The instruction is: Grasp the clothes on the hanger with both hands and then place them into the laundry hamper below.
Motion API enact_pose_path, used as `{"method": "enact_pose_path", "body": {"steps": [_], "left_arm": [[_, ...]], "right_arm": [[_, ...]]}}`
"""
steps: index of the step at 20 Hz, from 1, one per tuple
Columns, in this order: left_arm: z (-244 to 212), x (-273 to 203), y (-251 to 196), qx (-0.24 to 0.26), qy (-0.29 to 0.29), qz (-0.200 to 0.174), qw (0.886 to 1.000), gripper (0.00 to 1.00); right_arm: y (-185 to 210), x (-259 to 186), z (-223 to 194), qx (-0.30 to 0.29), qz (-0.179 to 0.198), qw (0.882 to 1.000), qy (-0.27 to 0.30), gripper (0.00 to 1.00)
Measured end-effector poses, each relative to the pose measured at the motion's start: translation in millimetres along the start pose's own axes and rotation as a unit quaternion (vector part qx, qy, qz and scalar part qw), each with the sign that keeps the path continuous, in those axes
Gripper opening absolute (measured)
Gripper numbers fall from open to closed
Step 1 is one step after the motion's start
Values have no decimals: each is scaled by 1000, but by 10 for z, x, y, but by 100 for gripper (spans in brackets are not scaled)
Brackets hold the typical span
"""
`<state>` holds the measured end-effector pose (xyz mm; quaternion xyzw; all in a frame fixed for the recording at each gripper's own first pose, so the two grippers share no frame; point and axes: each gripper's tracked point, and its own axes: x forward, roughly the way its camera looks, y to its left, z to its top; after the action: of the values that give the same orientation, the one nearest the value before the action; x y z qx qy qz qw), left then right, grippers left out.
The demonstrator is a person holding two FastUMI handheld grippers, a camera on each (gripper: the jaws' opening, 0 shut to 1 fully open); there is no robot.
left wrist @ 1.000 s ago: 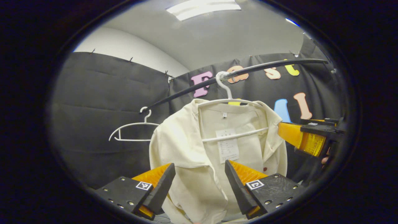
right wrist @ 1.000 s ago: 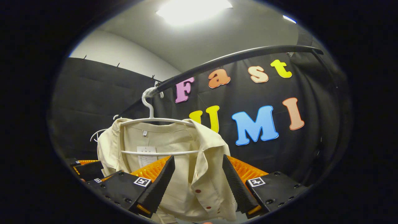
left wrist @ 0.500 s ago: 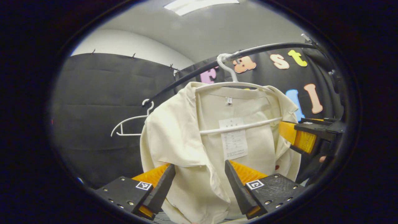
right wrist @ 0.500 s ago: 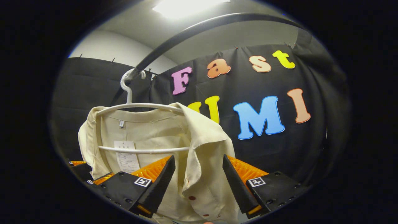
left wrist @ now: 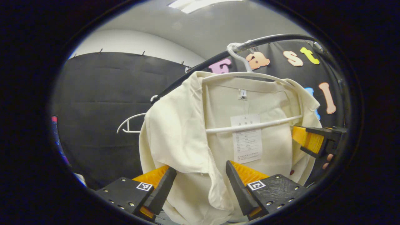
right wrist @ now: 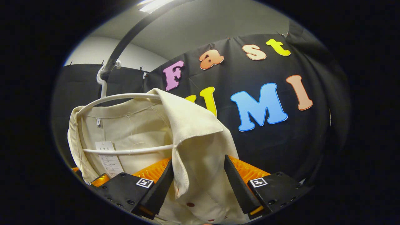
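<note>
Hanging from a white plastic hanger point(left wrist: 250, 75) on a curved black rail point(left wrist: 193, 73), a cream shirt point(left wrist: 175, 137) sits straight ahead of the left tool point(left wrist: 200, 184) in the left gripper view. That tool's two black fingers with orange backs stand apart, and the shirt's front edge and collar flap hang down in the gap between them; whether the cloth touches either finger cannot be told. Each finger base carries a small square black-and-white marker. Inside the shirt's neck is a tiny size tab, and below it, across the hanger's lower bar, a white paper tag point(left wrist: 247, 137) with rows of print too small to read. Behind the shirt, to the left of the tool, an empty white hanger point(left wrist: 131, 123) hangs on the same rail. To the right, the other tool point(left wrist: 312, 140) reaches in at the shirt's far edge, fingertips of a hand below it. Black cloth walls, a pale grey ceiling and a strip light enclose the booth.

In the right gripper view, the right tool point(right wrist: 198, 182) is open as well, its fingers flanking the shirt's point(right wrist: 193, 137) collar and button edge, where dark red buttons show. The hanger point(right wrist: 122, 97), rail point(right wrist: 125, 40) and paper tag point(right wrist: 107, 157) lie ahead to the tool's left. Black cloth wall lies ahead and right.
</note>
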<state>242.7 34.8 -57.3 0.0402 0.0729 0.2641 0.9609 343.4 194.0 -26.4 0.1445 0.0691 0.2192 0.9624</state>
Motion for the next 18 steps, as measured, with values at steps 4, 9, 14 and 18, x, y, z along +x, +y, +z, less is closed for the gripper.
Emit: {"method": "enact_pose_path", "body": {"steps": [4, 9, 14, 18], "left_arm": [[-44, 40, 151, -11, 7, 26, 1000, 88], [-26, 22, 254, -10, 10, 30, 999, 45], [64, 23, 289, -5, -4, 0, 1000, 21], [263, -146, 537, 13, -29, 19, 999, 3]], "right_arm": [[1, 125, -22, 0, -3, 1000, 5, 94], [-89, 238, -82, -29, -35, 999, 12, 58], [-224, 204, -10, -71, -70, 995, -7, 5], [-380, 85, 178, -99, -99, 990, -35, 1]]}}
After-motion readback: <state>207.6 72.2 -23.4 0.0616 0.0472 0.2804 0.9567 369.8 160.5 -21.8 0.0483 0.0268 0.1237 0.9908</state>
